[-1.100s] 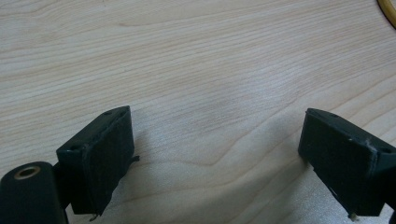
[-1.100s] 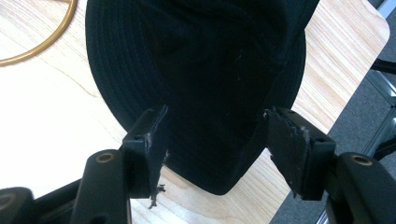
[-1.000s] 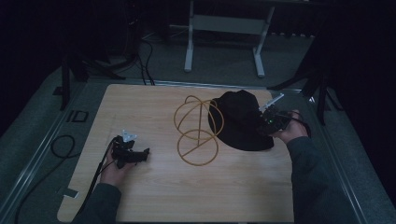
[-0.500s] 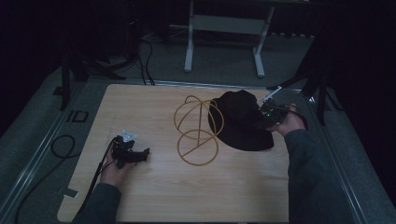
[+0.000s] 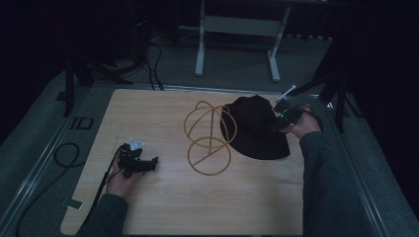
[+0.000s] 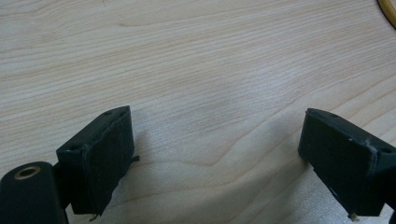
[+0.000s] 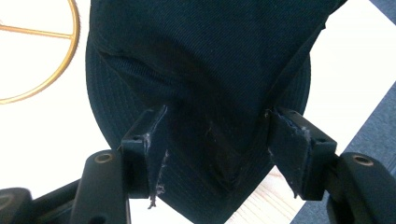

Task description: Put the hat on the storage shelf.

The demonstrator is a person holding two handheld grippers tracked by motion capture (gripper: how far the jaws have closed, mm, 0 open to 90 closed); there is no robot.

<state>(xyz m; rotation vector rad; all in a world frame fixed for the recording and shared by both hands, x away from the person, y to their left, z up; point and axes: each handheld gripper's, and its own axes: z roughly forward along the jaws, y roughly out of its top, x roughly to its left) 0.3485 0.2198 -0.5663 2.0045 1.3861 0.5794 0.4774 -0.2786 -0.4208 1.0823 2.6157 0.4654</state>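
A black hat (image 5: 254, 131) lies at the right of the wooden table (image 5: 163, 108), leaning against a gold wire stand (image 5: 210, 138) made of rings. My right gripper (image 5: 276, 118) holds the hat at its far right side. In the right gripper view the dark fabric (image 7: 201, 56) bunches into a fold between the two jaws of the gripper (image 7: 212, 126), with a gold ring (image 7: 37, 60) at the left. My left gripper (image 5: 148, 164) rests low on the table at the left. Its jaws (image 6: 215, 135) stand wide apart over bare wood, open.
A metal frame leg (image 5: 200, 44) and cables (image 5: 153, 54) stand on the floor beyond the table's far edge. A black cable (image 5: 64, 155) loops off the table's left side. A curve of the gold stand (image 6: 390, 7) edges the left gripper view's top right corner.
My right hand has drawn back slightly toward the far edge with the hat's side in its jaws, raising the fabric. The left gripper has stayed still.
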